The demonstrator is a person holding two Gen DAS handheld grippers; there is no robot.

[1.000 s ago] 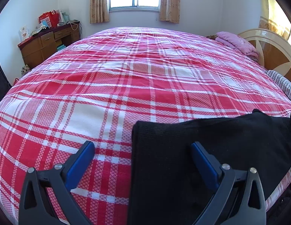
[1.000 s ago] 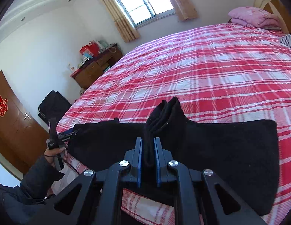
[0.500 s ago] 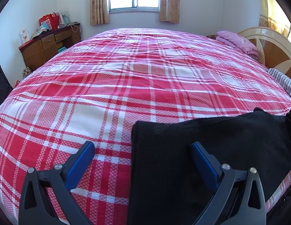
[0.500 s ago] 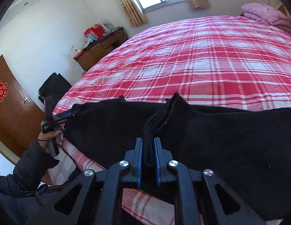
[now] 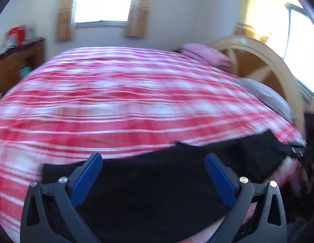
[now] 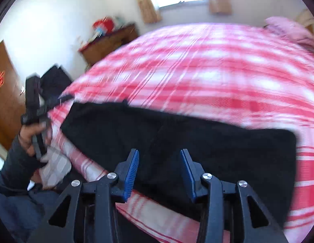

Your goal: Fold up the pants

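Black pants (image 5: 157, 182) lie flat in a long strip along the near edge of the red plaid bed (image 5: 116, 101). My left gripper (image 5: 152, 158) hovers over them, open wide, with nothing between its blue pads. In the right wrist view the pants (image 6: 177, 137) stretch across the bed (image 6: 217, 70). My right gripper (image 6: 159, 152) is above their near edge with its jaws opening. The cloth lies under the gap and the pads do not press on it. A hand holds the left gripper (image 6: 33, 101) at the pants' left end. Both views are blurred by motion.
A wooden headboard (image 5: 268, 60) and a pink pillow (image 5: 205, 54) stand at the bed's far right. A dresser (image 6: 108, 42) stands by the window wall. A black bag (image 6: 55, 77) and a brown door (image 6: 3, 93) are at the left, and a dark sleeve (image 6: 13, 166) reaches in.
My right gripper has let go of the bunched fold of the pants, which now lie flat. My left gripper has swung right and up along the pants, still open.
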